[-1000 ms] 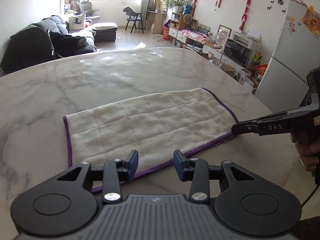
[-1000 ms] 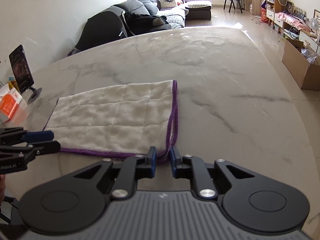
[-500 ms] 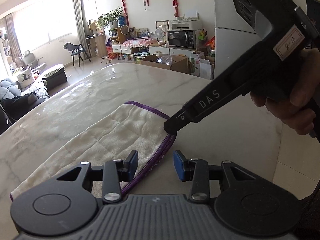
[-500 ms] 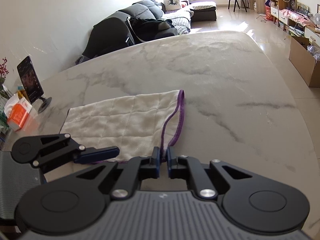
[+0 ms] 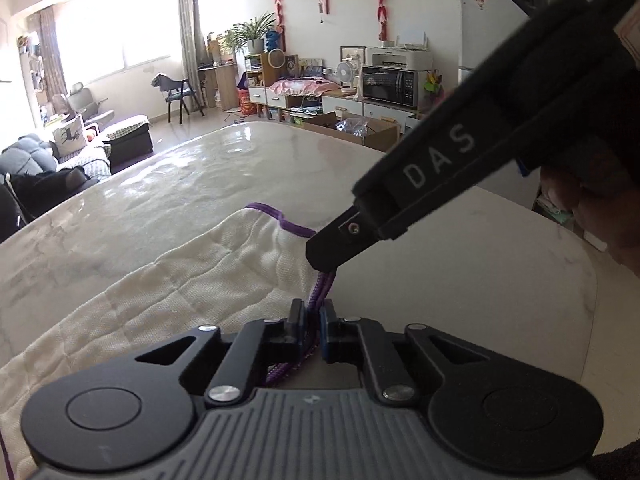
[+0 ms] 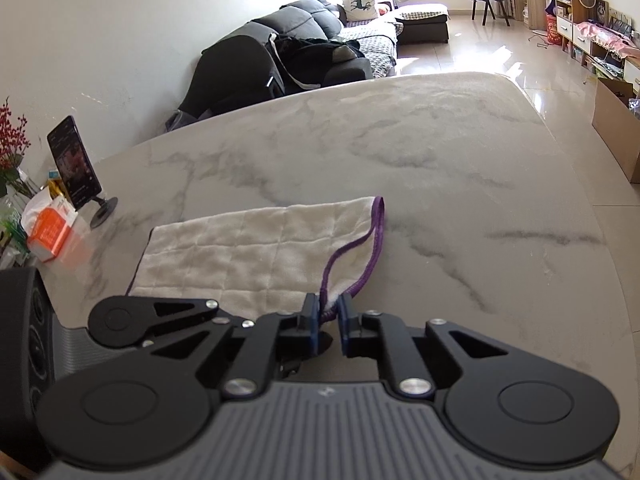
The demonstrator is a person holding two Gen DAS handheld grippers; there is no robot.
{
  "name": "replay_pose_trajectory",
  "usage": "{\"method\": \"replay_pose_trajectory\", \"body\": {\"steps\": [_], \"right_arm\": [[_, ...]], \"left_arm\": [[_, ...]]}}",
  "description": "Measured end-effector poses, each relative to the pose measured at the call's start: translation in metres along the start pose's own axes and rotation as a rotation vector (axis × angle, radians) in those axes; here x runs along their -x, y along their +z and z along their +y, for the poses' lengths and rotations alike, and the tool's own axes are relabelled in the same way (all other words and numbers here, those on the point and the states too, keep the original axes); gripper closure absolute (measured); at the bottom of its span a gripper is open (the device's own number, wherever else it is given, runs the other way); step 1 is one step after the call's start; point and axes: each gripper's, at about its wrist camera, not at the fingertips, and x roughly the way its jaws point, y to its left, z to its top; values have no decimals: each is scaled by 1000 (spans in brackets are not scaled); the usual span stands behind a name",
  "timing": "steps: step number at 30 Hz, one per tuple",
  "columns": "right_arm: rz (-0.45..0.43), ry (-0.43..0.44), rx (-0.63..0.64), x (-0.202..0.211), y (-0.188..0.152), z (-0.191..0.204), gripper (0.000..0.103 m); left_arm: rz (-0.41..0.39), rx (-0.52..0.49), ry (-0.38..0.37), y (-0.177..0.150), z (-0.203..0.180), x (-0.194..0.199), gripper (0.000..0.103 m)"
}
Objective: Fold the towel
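Observation:
A cream towel with a purple hem (image 5: 208, 276) lies on the marble table (image 5: 500, 256); it also shows in the right wrist view (image 6: 256, 256). My left gripper (image 5: 313, 312) is shut on the purple hem at the towel's near corner. My right gripper (image 6: 329, 307) is shut on the same near corner, which is lifted off the table so the hem loops up. In the left wrist view the right gripper's tip (image 5: 326, 254) pinches the towel just ahead of my left fingers. The left gripper's body (image 6: 160, 316) shows close at the right gripper's left.
A phone on a stand (image 6: 74, 162), an orange tissue pack (image 6: 50, 234) and red flowers (image 6: 12, 140) stand at the table's left edge. The table's right edge (image 5: 592, 280) drops to the floor. A cardboard box (image 6: 616, 136) sits on the floor beyond.
My left gripper moved in beside the right one and closed on the towel's near hem. The right gripper lifted the corner higher, so the towel's end now arches off the table.

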Motion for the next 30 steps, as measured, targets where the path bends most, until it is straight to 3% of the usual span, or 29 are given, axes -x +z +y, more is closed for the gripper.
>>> {"method": "replay_pose_trajectory", "body": {"steps": [1,3,8,10,14,26,30], "right_arm": [[-3,-2,-2,1,2,-1,84],[-13,-5,-12,2,6,-4,69],[-35,-21,-75,2,21,-20,57],[-43,-46,-104,-2,28,-28,56],[-42,-97,-43,-9,33,-25,56],[14,-16,-9,-52,47,-5,50],[-7,-16,-14,-49,60,-2,43]], "left_arm": [[1,31,-5,1,4,-1,99],[-7,89,0,1,12,-1,99],[-75,229,-7,0,33,11,99],[-98,282,-21,3,41,16,99],[-142,377,-7,13,56,32,99],[-172,466,86,17,71,64,99],[-173,475,96,12,67,72,99]]}}
